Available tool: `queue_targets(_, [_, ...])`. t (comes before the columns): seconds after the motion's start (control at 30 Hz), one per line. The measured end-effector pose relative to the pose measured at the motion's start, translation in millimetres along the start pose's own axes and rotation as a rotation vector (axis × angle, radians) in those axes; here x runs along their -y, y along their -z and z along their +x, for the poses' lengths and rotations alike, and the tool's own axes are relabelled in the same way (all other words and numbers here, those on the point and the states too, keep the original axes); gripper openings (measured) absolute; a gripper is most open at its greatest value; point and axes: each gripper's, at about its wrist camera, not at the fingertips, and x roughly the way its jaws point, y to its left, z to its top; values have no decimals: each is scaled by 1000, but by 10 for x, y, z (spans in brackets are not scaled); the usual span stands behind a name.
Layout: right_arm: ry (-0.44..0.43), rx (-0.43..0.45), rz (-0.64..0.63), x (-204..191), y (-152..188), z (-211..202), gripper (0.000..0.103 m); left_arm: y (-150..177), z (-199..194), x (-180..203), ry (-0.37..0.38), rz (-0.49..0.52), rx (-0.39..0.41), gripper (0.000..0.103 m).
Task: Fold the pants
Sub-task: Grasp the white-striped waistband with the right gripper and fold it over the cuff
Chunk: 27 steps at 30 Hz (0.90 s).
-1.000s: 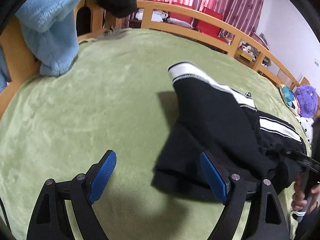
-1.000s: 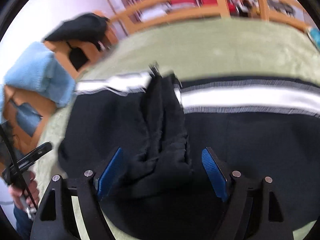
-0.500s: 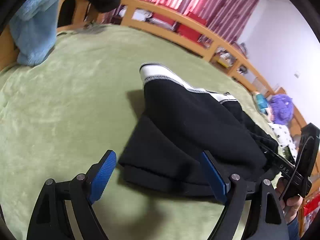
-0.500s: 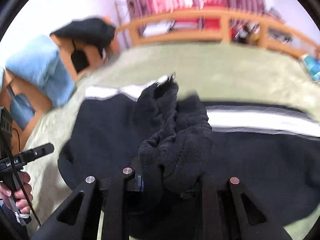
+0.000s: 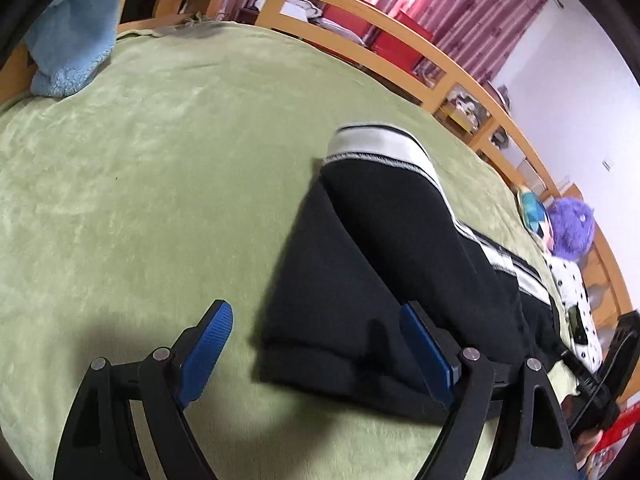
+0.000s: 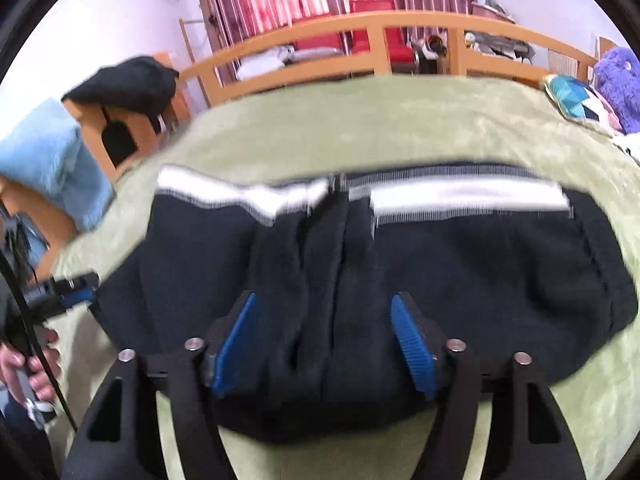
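Now pants (image 6: 360,280) folded on bed (image 6: 360,128), under open right gripper (image 6: 324,340).

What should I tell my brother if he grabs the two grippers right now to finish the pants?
Left gripper: jaws open, empty, low at the pants' near edge.
Right gripper: jaws open, empty, over a bunched ridge of cloth.
Black pants with a white stripe lie on the green blanket, folded over, one layer on another.
Left: flatten the ridge, make the last fold.
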Motion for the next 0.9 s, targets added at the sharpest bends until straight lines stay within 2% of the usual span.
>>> queue_targets(0.07, [-1,6,-25,3,-224,86,71,-32,70,3,-12,6,-10,85])
queue_targets(0.13, [-15,-8,-39,32,-438,278,77,-38,109,46,-6,35,-5,85])
queue_targets(0.3, [-60,-153,-18,61,-616,931,77,13,238,172,9,110,-37,85])
queue_targets(0.33, [-56,-186,-16,52,-609,1056,80,26,288,178,31,107,-55,86])
queue_targets(0.43, [-32,-270,-37,14,-591,1318,81,64,400,191,9,118,-61,88])
queue_targets(0.5, [-17,-247,-91,-44,-572,1321,65,88,476,170,11,95,-66,86])
queue_targets(0.53, [-6,-234,-148,-83,-576,1320,37,99,493,145,13,69,-65,79])
queue_targets(0.57, [-36,-242,-160,-91,-595,1327,18,104,498,125,-1,49,-59,70])
queue_targets(0.6, [-78,-254,-150,-75,-603,1315,16,104,481,118,-8,48,-44,63])
queue_targets(0.67, [-80,-216,-137,-65,-651,1238,11,110,438,111,1,53,-31,41])
queue_targets(0.73, [-60,-121,-166,-97,-748,1022,11,123,359,137,16,80,-31,27])
queue_targets(0.77, [-66,-80,-161,-84,-793,917,11,131,292,138,22,84,-19,22])
queue_targets(0.83, [-105,-19,-116,21,-924,693,11,138,168,86,82,52,-14,20])
queue_targets(0.87, [-123,-9,-73,106,-968,649,11,145,115,45,135,14,-17,20])
queue_targets(0.9, [-145,-23,-48,180,-971,672,11,164,105,41,149,1,-22,20])
